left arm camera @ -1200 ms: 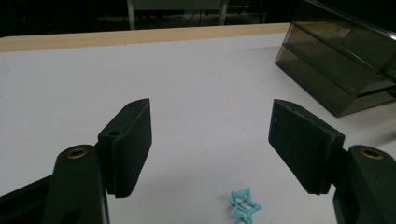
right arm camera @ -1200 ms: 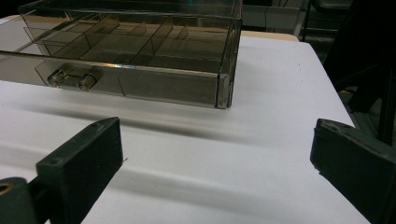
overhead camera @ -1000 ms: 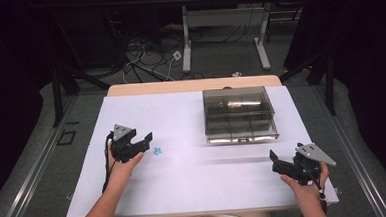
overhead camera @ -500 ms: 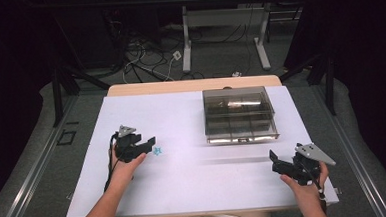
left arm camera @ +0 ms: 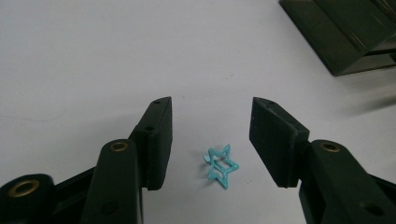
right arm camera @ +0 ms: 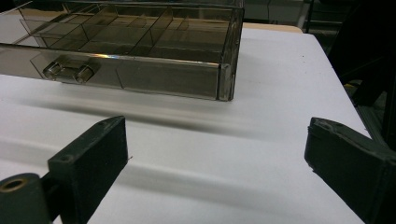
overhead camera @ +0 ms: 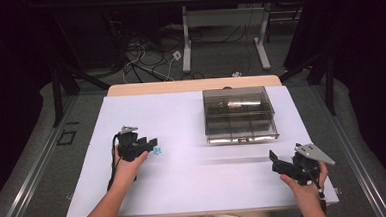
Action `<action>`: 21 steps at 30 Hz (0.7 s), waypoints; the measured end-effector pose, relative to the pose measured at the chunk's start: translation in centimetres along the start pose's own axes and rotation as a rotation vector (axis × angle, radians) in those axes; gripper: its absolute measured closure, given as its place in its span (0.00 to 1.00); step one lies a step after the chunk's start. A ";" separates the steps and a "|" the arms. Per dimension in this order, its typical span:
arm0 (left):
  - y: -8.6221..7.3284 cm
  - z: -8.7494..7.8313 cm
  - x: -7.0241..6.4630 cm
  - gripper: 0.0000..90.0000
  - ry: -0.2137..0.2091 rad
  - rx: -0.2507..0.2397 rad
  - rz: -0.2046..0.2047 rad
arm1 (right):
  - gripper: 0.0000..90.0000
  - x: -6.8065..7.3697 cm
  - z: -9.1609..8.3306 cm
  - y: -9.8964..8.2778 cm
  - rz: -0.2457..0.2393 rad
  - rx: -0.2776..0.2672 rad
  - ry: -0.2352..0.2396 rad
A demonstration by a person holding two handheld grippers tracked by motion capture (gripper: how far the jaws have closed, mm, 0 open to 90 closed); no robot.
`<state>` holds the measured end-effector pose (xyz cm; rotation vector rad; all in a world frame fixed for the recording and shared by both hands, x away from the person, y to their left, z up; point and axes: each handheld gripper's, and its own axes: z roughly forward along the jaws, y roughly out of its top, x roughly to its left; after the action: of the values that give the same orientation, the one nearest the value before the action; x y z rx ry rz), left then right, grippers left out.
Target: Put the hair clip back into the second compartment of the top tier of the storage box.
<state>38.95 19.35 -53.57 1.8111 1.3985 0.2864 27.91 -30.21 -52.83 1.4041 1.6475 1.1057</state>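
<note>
— Where, then, relative to the smoky compartment box [overhead camera: 239, 115]?

— Teal star clip [left arm camera: 220, 165] lying flat on the white table [overhead camera: 195, 188], well apart from the box, off to its left and nearer the person. Seen in the high view [overhead camera: 157, 151] just past the tips of the left gripper [overhead camera: 150, 144].

— And against that gripper?

— In the left gripper view, squarely between the two black jaws of the left gripper [left arm camera: 210, 135], jaws spread wide, touching neither pad. Slightly back from the tips, toward the hinge. No clear long axis on a star; one point aimed away toward the box corner.

— Other hand?

— Right gripper [overhead camera: 284, 164] far off, near the table's front edge below the box's right corner. Jaws apart too, nothing between them [right arm camera: 215, 154], facing the box latch.

— Nearer arm?

— Left, plainly. Probably only a squeeze needed; risk of the thin clip skating sideways.
</note>
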 end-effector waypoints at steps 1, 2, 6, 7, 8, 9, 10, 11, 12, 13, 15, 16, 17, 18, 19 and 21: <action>0.0 0.1 0.0 0.56 0.004 0.003 -0.002 | 0.07 0.0 0.0 0.0 0.001 0.000 0.000; 0.0 0.1 0.0 0.57 0.004 0.003 -0.002 | 0.07 0.0 0.0 0.0 -0.004 0.002 0.001; -0.1 0.4 -0.2 0.62 0.006 0.034 0.000 | 0.07 0.0 0.0 0.0 0.000 0.004 0.003; 0.0 0.4 -0.2 0.63 0.002 0.049 0.006 | 0.07 0.1 0.0 0.0 0.005 0.004 0.004; 0.0 0.6 -0.2 0.64 0.003 0.052 0.007 | 0.07 0.1 0.0 0.0 0.003 0.005 0.006; -0.1 0.7 -0.2 0.66 0.010 0.057 0.006 | 0.07 0.1 0.0 0.0 0.009 0.005 0.008; -0.1 0.7 -0.2 0.66 0.005 0.066 0.006 | 0.07 0.1 0.0 0.0 0.003 0.005 0.007; -0.1 0.8 -0.2 0.67 0.008 0.076 0.011 | 0.07 0.1 0.0 0.0 0.003 0.006 0.007; -0.1 0.8 -0.2 0.68 0.008 0.076 0.011 | 0.07 0.1 0.0 0.0 0.003 0.005 0.007; -0.1 0.8 -0.1 0.69 0.009 0.080 0.012 | 0.07 0.0 0.0 0.0 0.003 0.006 0.007; -0.2 0.9 -0.1 0.71 0.012 0.081 0.007 | 0.08 0.0 -0.1 0.0 0.000 0.018 0.007; -0.2 1.0 0.0 0.72 0.002 0.087 -0.001 | 0.08 0.0 -0.1 0.0 -0.002 0.019 0.006; -0.2 1.0 0.0 0.72 0.000 0.091 -0.003 | 0.08 0.0 -0.1 0.0 -0.003 0.020 0.005; -0.2 1.0 0.0 0.73 0.000 0.091 -0.003 | 0.08 0.0 0.0 0.0 -0.002 0.016 0.006; -0.1 1.0 0.1 0.74 -0.007 0.104 -0.001 | 0.08 0.0 0.0 0.0 -0.003 0.016 0.006; -0.2 1.2 0.1 0.75 -0.009 0.123 0.006 | 0.08 0.0 0.0 0.0 0.001 0.017 0.006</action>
<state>39.55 18.88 -54.47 1.9140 1.4322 0.1986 27.88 -30.19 -52.86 1.4141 1.6645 1.1000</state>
